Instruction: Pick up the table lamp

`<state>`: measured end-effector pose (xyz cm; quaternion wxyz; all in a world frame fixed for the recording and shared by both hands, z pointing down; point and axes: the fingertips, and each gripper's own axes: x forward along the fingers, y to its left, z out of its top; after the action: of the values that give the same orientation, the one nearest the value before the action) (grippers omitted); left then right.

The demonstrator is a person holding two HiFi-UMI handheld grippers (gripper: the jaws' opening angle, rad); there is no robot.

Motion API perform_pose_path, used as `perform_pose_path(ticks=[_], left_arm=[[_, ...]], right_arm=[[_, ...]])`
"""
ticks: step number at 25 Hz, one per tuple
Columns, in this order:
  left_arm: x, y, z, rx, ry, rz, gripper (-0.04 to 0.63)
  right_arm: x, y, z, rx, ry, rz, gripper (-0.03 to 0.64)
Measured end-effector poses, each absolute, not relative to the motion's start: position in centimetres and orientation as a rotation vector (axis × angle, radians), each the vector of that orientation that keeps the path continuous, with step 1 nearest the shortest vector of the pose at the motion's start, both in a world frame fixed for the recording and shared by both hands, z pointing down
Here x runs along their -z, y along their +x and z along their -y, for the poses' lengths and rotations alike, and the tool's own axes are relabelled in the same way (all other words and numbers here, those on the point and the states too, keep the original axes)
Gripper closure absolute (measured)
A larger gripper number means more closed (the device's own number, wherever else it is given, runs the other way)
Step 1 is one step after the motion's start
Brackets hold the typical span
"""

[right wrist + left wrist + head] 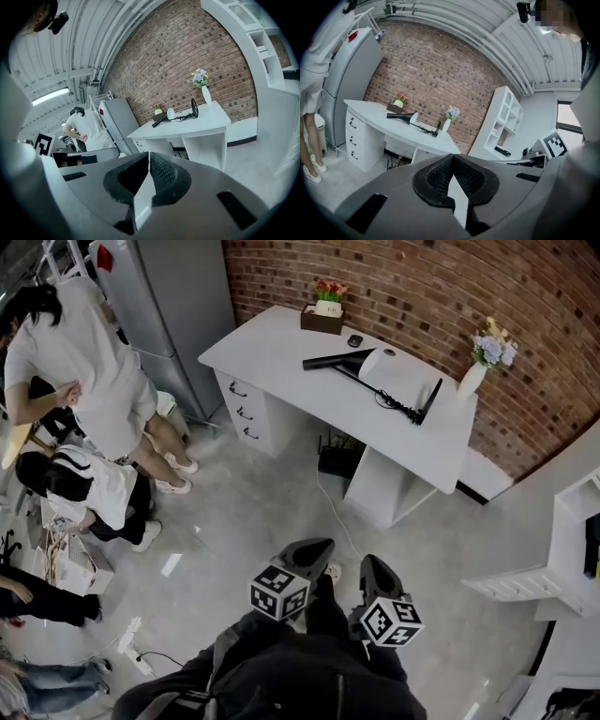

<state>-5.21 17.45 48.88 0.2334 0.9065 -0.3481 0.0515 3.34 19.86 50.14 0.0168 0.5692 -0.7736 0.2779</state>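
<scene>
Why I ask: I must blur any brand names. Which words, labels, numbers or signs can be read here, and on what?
No text can be read in any view.
Red patch on the fridge: too small to read.
Marker squares on the left gripper and right gripper: patterns only, no letters.

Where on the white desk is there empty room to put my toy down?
The left end of the desk, over the drawers and in front of the flower box, is bare. The front edge near the lamp is bare too. The right half is crowded: the table lamp lies across it, with the vase at the corner.
</scene>
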Motion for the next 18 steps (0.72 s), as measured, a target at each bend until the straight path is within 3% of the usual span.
perform_pose_path(ticks=[18], left_arm=[[-49.7, -0.5, -4.8, -0.164, 2.438, 0.968, 0.589]], right_arm=[[-50.7, 8.8, -7.7, -0.911, 1.776, 2.383, 0.604]])
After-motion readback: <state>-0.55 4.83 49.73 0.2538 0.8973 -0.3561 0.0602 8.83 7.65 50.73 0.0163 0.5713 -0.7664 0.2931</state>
